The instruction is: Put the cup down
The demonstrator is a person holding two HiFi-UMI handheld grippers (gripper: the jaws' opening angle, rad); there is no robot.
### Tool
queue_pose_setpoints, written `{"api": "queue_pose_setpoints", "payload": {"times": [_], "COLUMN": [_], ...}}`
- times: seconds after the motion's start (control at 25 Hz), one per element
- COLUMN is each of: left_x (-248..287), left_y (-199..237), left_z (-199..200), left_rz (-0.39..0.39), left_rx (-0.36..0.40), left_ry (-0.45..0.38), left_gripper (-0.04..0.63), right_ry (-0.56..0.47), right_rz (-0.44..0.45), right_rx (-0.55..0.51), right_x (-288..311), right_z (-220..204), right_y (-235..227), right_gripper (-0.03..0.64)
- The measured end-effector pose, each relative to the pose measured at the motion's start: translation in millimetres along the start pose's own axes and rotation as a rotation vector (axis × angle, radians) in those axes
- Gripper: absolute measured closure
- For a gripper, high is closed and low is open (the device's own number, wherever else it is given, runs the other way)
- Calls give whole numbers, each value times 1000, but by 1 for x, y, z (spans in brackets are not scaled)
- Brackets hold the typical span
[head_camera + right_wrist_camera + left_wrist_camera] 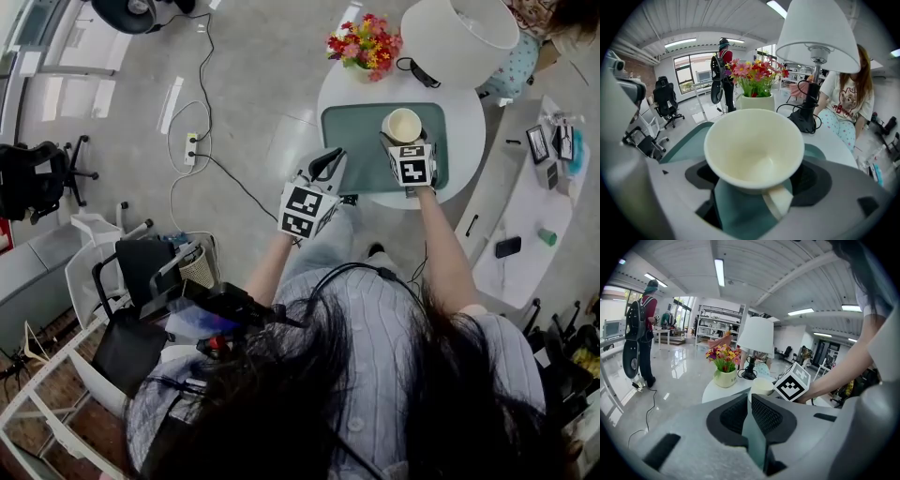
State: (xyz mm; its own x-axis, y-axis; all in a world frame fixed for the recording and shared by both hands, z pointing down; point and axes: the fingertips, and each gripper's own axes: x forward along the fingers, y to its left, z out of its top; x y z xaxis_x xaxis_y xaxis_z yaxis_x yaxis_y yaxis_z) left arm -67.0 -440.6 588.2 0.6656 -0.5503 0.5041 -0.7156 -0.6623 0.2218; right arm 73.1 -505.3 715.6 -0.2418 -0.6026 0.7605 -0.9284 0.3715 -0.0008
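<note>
A cream cup (402, 125) with a handle is over the far part of the green mat (361, 141) on the round white table (464, 141). My right gripper (405, 142) is shut on the cup. In the right gripper view the cup (754, 145) fills the space between the pads (816, 180), handle towards the camera. Whether its base touches the mat is hidden. My left gripper (330, 161) hovers at the mat's near left corner, shut and holding nothing. In the left gripper view (750, 399) it points at the cup (761, 386).
A flower pot (366, 42) and a white lamp (459, 33) with a black cord stand at the table's far side. A seated person (846, 103) is behind the lamp. A white counter (534, 216) runs on the right. Chairs (37, 178) and floor cables (192, 145) lie left.
</note>
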Motion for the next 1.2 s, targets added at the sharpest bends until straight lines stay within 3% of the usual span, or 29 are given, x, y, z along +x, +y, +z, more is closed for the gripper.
{"api": "queue_pose_setpoints", "payload": {"times": [0.52, 1.2], "left_x": [-15, -28], "left_y": [-2, -64], "left_z": [1, 26], "left_rz": [34, 49], "left_rx": [21, 44], "left_ry": [-9, -100], "left_gripper": [577, 577], "right_ry": [25, -210], "right_rz": [1, 97], "right_rx": [56, 216], "right_x": [-23, -164], "right_z": [-14, -6], "right_y": [-8, 12], "right_gripper": [209, 212]}}
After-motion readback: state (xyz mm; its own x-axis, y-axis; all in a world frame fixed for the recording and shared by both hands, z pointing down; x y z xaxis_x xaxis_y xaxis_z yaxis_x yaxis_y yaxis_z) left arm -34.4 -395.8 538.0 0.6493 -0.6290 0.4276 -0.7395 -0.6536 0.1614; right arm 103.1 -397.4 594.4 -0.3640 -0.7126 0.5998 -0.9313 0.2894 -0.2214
